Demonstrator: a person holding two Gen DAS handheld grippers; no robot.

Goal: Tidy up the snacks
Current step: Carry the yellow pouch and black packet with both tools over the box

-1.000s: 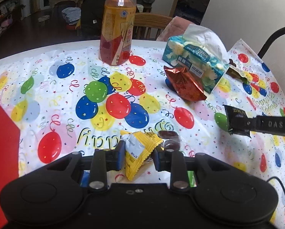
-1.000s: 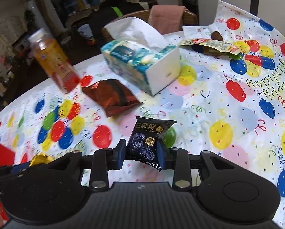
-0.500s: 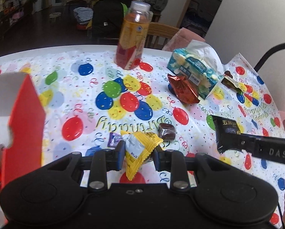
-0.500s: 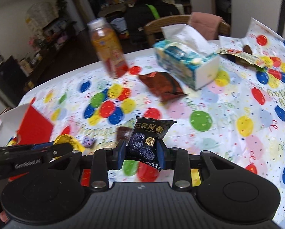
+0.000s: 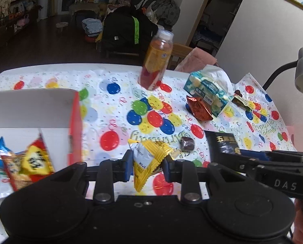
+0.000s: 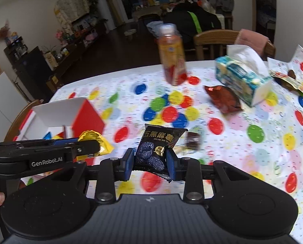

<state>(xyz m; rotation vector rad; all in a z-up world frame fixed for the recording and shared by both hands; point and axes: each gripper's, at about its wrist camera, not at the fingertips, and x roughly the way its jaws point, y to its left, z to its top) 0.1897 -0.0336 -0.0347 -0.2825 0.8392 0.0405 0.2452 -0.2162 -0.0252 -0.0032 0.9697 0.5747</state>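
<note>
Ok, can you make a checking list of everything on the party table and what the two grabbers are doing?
Surface: balloon tablecloth over the table.
Job's things: yellow snack packet, black snack packet, red box with snacks inside, red foil packet, small brown candy.
Clutter: juice bottle, tissue box.
Grippers: left gripper shut on yellow snack packet; right gripper shut on black snack packet.
Cables: nothing seen.
Surroundings: wooden chair, lamp.
</note>
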